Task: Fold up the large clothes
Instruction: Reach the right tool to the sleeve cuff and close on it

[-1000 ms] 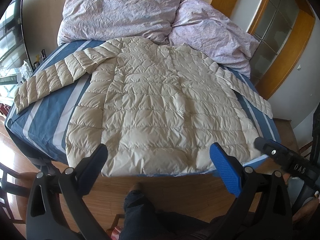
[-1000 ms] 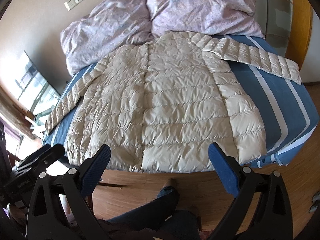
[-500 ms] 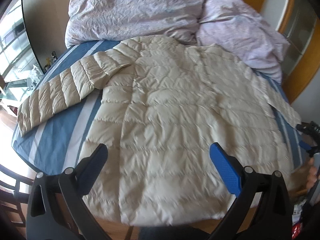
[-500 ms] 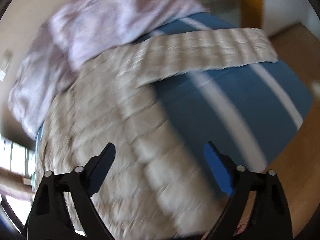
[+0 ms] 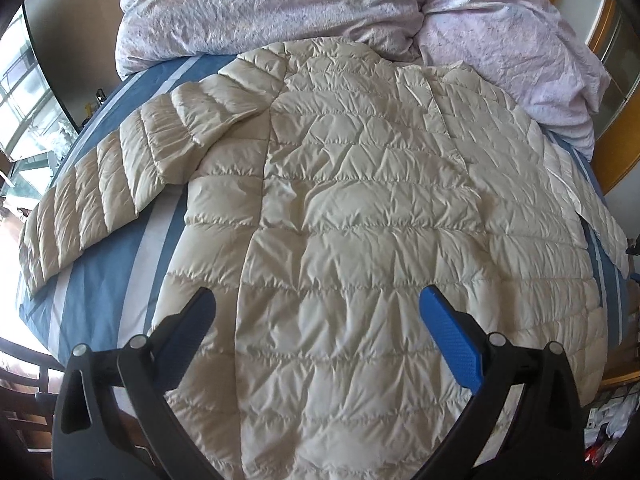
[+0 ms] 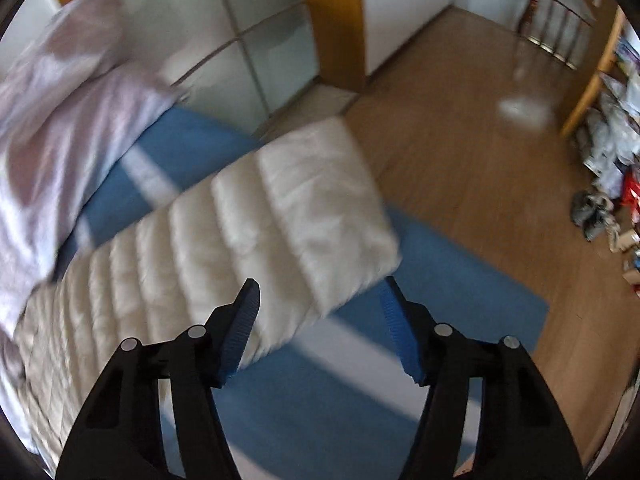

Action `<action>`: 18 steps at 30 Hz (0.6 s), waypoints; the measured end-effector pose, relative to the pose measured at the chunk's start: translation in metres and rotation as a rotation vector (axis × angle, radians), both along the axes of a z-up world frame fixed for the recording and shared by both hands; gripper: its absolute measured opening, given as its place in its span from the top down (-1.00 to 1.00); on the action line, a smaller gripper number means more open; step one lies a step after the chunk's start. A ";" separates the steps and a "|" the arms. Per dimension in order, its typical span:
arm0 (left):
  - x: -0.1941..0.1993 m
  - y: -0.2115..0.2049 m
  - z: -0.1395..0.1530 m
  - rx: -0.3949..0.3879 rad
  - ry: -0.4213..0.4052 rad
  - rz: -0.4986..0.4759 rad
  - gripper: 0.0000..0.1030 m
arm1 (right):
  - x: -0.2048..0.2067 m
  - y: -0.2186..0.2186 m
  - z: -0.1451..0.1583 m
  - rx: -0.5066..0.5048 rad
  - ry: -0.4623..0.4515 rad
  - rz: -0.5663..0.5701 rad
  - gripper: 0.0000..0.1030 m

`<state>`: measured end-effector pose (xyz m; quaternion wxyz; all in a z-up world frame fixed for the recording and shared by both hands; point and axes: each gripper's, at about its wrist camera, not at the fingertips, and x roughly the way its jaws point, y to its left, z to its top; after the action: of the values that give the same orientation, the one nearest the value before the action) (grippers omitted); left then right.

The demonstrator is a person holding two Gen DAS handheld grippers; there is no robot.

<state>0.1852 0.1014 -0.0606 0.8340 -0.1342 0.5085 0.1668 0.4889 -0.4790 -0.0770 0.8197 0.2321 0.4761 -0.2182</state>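
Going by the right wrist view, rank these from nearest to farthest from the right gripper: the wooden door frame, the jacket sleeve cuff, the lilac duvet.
From the right gripper, jaws open:
1. Jacket sleeve cuff, just ahead of the fingertips on the blue bedsheet.
2. Lilac duvet, off to the left along the bed.
3. Wooden door frame, straight ahead past the bed's end, by the glass panels.

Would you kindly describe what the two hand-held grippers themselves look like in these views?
Both look alike. The left hand-held gripper has a black plastic frame with triangular cut-outs, silver pivot pins, and two tapered fingers faced with blue textured pads. The right hand-held gripper shows the same black linkage, silver pins and blue ribbed pads. No cables, markings or sleeves are visible.
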 end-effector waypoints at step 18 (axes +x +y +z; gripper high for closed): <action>0.001 0.030 -0.005 -0.003 0.008 0.053 -0.96 | 0.007 -0.005 -0.013 -0.026 -0.038 0.031 0.89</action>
<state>0.1858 0.1309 -0.0661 0.8270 -0.1482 0.5083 0.1887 0.4960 -0.4840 -0.0899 0.8349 0.2182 0.4610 -0.2069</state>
